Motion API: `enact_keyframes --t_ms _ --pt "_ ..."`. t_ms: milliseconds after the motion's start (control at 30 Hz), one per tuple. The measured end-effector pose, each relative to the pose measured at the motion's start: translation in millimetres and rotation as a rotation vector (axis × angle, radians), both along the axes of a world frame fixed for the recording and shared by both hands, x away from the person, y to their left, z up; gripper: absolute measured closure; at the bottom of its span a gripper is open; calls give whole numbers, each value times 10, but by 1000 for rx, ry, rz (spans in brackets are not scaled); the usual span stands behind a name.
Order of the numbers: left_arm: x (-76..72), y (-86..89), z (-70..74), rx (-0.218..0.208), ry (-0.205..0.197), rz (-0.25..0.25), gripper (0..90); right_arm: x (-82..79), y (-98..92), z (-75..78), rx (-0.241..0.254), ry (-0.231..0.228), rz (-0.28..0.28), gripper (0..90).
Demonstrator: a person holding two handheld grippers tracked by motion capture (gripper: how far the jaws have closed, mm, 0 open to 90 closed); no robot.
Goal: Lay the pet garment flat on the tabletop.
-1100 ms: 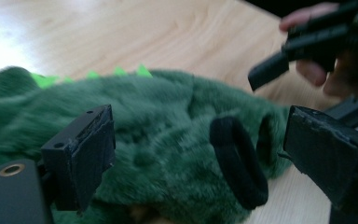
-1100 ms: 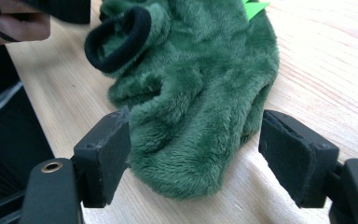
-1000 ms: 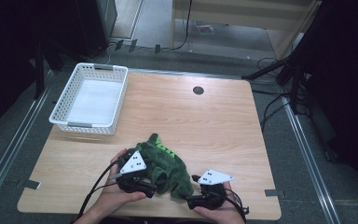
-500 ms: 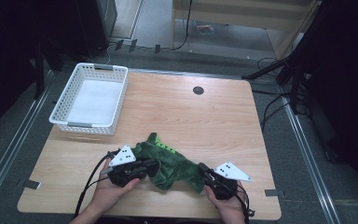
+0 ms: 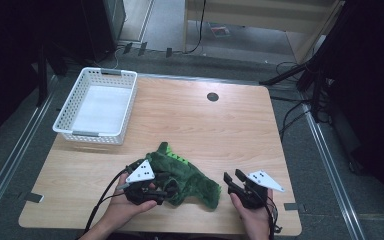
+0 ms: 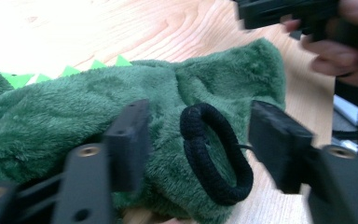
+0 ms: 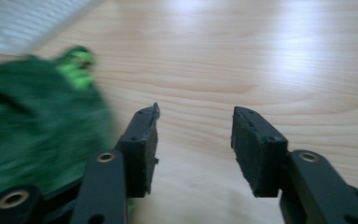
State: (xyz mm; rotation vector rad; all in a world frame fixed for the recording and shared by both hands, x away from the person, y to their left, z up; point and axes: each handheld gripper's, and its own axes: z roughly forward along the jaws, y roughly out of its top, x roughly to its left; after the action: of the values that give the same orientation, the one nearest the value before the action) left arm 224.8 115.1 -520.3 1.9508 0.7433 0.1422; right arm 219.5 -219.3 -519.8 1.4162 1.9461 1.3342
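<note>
Glare whitens the table (image 7: 279, 42) in both gripper views; the right gripper view is motion-blurred.

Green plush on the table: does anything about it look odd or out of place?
Yes. A black hair tie rests on the green plush, between the open left tongs, which don't touch it. The plush lies crumpled near the table's front edge.

Bare counter (image 5: 200, 125) lay open from the green plush dinosaur (image 5: 182, 175) to the far edge and right side. The white basket (image 5: 97, 105) blocked the far left corner. The plush filled the gap between both hands at the near edge.
</note>
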Motion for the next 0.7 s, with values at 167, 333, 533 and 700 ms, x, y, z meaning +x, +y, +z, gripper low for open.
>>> enact_keyframes --t_ms 167,333,533,700 --pt "13 35 0 25 14 -9 385 -201 133 -11 39 47 208 344" --pt "20 45 -65 93 8 -48 655 -199 311 -132 -135 99 158 658" --pt "57 75 -4 16 42 -77 829 -119 230 19 -72 -4 113 820" --pt "14 12 264 -63 -13 -99 835 -82 136 435 -8 -177 34 821"
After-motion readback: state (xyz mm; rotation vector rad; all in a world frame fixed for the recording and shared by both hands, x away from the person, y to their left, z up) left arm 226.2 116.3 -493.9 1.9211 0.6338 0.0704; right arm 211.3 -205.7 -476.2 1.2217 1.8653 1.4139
